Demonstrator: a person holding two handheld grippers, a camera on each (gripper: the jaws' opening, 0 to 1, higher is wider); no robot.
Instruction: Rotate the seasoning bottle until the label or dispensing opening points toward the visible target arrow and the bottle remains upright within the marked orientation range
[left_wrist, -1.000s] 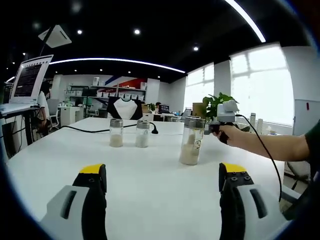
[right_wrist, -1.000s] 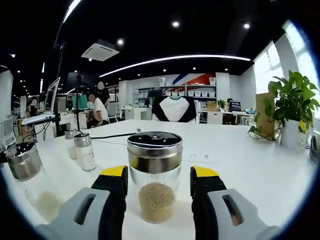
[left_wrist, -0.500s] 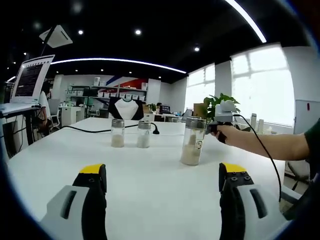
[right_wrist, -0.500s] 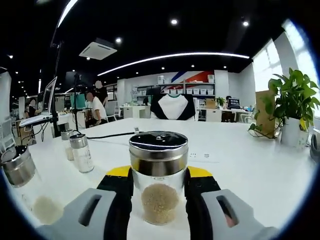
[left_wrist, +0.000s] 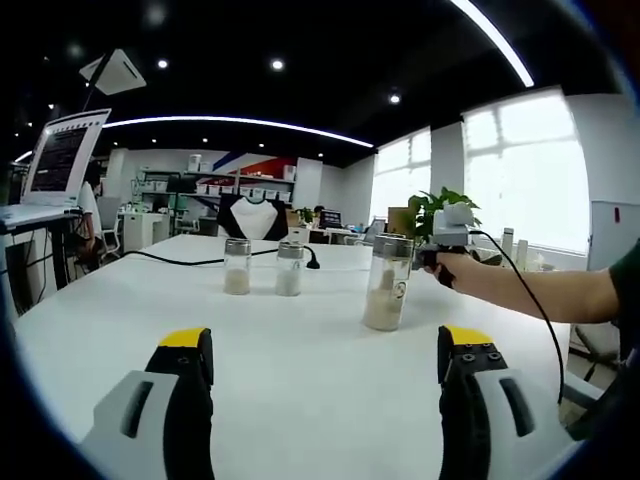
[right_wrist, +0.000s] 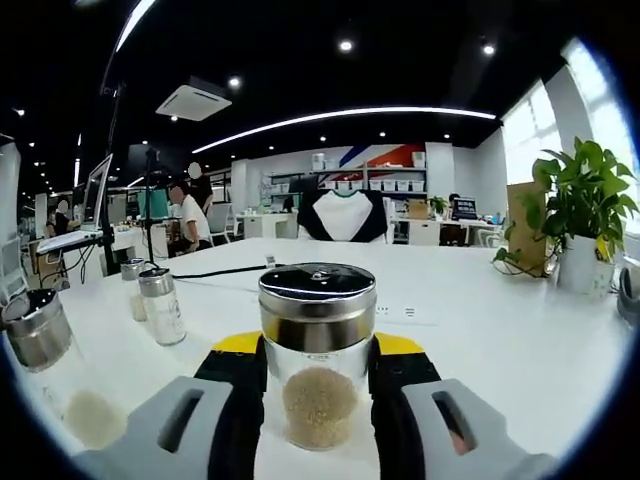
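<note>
Steel-capped seasoning bottle (right_wrist: 316, 360) stands upright, clamped by the right tool (right_wrist: 316, 375).
Left tool (left_wrist: 325, 375) gapes empty; two small shakers (left_wrist: 262, 267) stand well beyond on the white surface (left_wrist: 300, 350).

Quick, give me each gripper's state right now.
Left gripper: open, holding nothing, above the white table.
Right gripper: shut on the seasoning bottle, jaws against its glass sides; bottle upright.
</note>
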